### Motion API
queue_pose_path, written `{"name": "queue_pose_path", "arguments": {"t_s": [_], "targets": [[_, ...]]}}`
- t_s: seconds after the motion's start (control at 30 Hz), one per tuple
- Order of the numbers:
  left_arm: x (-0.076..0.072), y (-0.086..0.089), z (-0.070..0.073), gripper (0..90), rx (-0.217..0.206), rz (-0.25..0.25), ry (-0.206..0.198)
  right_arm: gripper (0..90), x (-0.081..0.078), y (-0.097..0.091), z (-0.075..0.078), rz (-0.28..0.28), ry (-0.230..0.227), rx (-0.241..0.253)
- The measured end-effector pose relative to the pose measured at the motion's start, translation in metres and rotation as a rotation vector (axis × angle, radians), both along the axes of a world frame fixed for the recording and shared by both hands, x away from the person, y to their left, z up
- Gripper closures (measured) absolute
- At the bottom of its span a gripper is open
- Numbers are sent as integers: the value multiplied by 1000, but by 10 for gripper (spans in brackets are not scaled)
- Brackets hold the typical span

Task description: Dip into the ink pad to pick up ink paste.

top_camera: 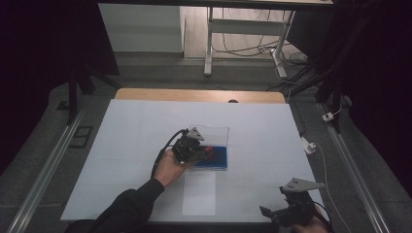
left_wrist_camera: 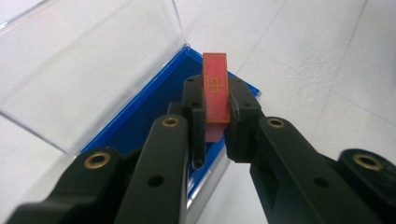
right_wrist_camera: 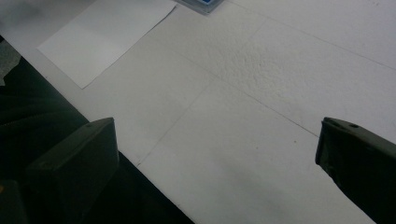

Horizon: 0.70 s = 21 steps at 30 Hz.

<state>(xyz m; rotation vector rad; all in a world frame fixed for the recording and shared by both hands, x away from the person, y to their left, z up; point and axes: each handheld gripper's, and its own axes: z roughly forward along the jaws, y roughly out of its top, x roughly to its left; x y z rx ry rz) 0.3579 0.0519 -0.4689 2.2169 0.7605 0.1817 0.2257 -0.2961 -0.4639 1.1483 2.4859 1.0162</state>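
A small case [top_camera: 217, 157] with a blue lining and an open clear lid [top_camera: 214, 133] lies at the middle of the white table. My left gripper [top_camera: 206, 152] hovers at the case's left edge, shut on a thin red card [left_wrist_camera: 215, 88] with gold markings, held upright on edge over the blue tray [left_wrist_camera: 144, 116]. The clear lid [left_wrist_camera: 79, 70] stands raised to the left in the left gripper view. My right gripper [top_camera: 277, 209] rests at the table's near right edge, its jaws wide apart over bare white surface, with nothing between them.
A white paper sheet [top_camera: 199, 193] lies just in front of the case, also at the top left of the right gripper view as a paper sheet [right_wrist_camera: 102, 37]. The table's near edge [right_wrist_camera: 140, 168] runs close under the right gripper. Cables and desk legs stand on the floor beyond.
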Motion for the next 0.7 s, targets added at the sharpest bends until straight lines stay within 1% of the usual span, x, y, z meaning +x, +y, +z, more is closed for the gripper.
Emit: {"name": "queue_pose_path", "arguments": {"t_s": [0.17, 0.3, 0.4, 0.5, 0.7], "targets": [[-8, 6, 6, 796, -21, -1, -8, 0, 0, 0, 0, 3, 0, 0], [-14, 10, 11, 796, -37, -12, -8, 0, 0, 0, 0, 4, -2, -1], [-18, 15, 13, 796, -60, -17, 14, 0, 0, 0, 0, 3, -3, -1], [-23, 19, 15, 796, -81, -18, 44, 0, 0, 0, 0, 3, -5, 2], [-31, 26, 19, 796, -103, -29, 58, 0, -1, 0, 0, 7, -9, 2]]}}
